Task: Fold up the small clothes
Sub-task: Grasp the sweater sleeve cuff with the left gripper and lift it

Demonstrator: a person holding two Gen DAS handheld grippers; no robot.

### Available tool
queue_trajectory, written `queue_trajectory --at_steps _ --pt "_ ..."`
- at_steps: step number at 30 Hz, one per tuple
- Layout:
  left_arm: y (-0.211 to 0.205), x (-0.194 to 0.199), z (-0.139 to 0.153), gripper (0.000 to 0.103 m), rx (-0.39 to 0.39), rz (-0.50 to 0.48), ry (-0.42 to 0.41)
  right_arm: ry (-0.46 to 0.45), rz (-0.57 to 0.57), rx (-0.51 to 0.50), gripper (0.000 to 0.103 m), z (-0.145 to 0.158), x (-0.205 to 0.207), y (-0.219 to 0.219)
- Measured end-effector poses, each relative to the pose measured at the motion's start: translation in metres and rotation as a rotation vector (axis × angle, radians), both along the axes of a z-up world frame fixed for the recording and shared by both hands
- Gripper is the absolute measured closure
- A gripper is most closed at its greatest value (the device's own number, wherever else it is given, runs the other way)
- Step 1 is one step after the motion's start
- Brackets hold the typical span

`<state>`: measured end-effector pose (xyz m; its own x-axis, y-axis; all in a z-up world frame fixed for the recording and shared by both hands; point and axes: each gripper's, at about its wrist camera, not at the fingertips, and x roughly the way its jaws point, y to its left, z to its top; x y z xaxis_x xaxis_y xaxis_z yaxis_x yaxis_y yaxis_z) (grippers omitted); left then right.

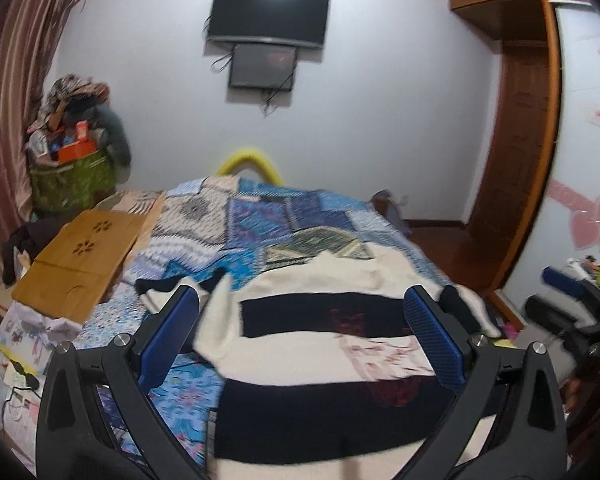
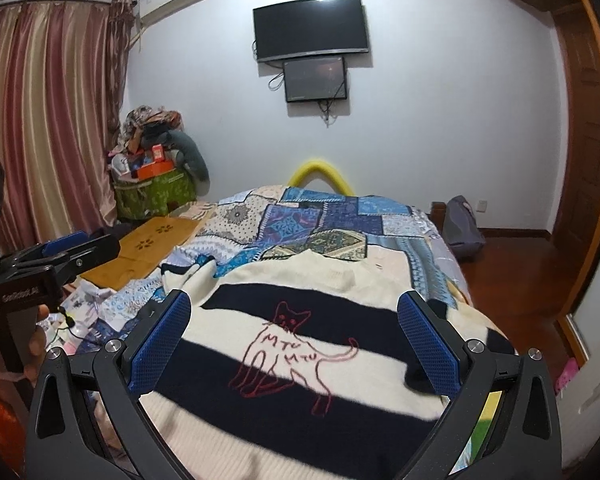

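Note:
A cream and black striped sweater (image 2: 300, 360) with a red and pink cat drawing lies spread flat on the patchwork bed; it also shows in the left wrist view (image 1: 312, 344). One sleeve (image 1: 168, 292) lies out to the left, the other sleeve (image 1: 460, 308) to the right. My left gripper (image 1: 300, 320) is open and empty above the sweater's lower half. My right gripper (image 2: 294, 328) is open and empty above the sweater's middle. The left gripper also shows at the left edge of the right wrist view (image 2: 60, 256), its jaws seen side-on.
The blue patchwork bedspread (image 2: 320, 224) covers the bed. A wooden lap tray (image 1: 80, 256) lies on the left side. A green basket piled with clutter (image 1: 72, 176) stands by the curtain. A wardrobe (image 1: 516, 160) and wooden floor are on the right. Two screens (image 2: 312, 28) hang on the wall.

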<state>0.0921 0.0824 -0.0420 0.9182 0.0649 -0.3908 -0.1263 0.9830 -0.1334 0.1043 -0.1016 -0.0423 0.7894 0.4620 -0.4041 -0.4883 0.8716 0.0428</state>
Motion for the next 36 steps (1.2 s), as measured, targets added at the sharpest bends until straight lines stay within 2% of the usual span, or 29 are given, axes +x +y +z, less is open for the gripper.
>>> queue_trajectory --at_steps 4,8,11,14,18,24,30,32,33,34,36 --pt "0.038 0.037 -0.017 0.0 0.005 0.074 0.025 0.004 0.024 -0.025 0.0 -0.003 0.038 0.013" --pt "0.083 0.076 -0.054 0.0 0.007 0.127 0.189 0.034 0.037 -0.068 0.0 -0.013 0.075 0.026" --pt "0.113 0.092 -0.087 0.0 0.016 0.158 0.342 0.085 0.06 -0.095 0.001 -0.025 0.102 0.034" --pt "0.14 0.105 -0.113 0.0 -0.015 0.178 0.427 0.153 0.081 -0.107 0.001 -0.039 0.129 0.04" --pt "0.171 0.121 -0.138 0.0 -0.044 0.22 0.496 0.25 0.1 -0.107 0.001 -0.058 0.167 0.048" --pt "0.207 0.156 -0.173 0.001 -0.081 0.24 0.568 0.343 0.128 -0.169 0.005 -0.089 0.22 0.074" --pt "0.221 0.189 -0.205 0.019 -0.173 0.179 0.646 0.414 0.156 -0.239 0.021 -0.118 0.267 0.105" --pt "0.224 0.196 -0.211 0.03 -0.241 0.155 0.636 0.443 0.166 -0.243 0.033 -0.127 0.276 0.113" --pt "0.225 0.196 -0.212 0.043 -0.273 0.142 0.629 0.443 0.162 -0.254 0.037 -0.129 0.278 0.117" --pt "0.227 0.197 -0.212 0.058 -0.313 0.121 0.618 0.431 0.155 -0.273 0.048 -0.132 0.279 0.122" --pt "0.229 0.199 -0.21 0.075 -0.354 0.095 0.599 0.418 0.165 -0.3 0.063 -0.135 0.281 0.13"
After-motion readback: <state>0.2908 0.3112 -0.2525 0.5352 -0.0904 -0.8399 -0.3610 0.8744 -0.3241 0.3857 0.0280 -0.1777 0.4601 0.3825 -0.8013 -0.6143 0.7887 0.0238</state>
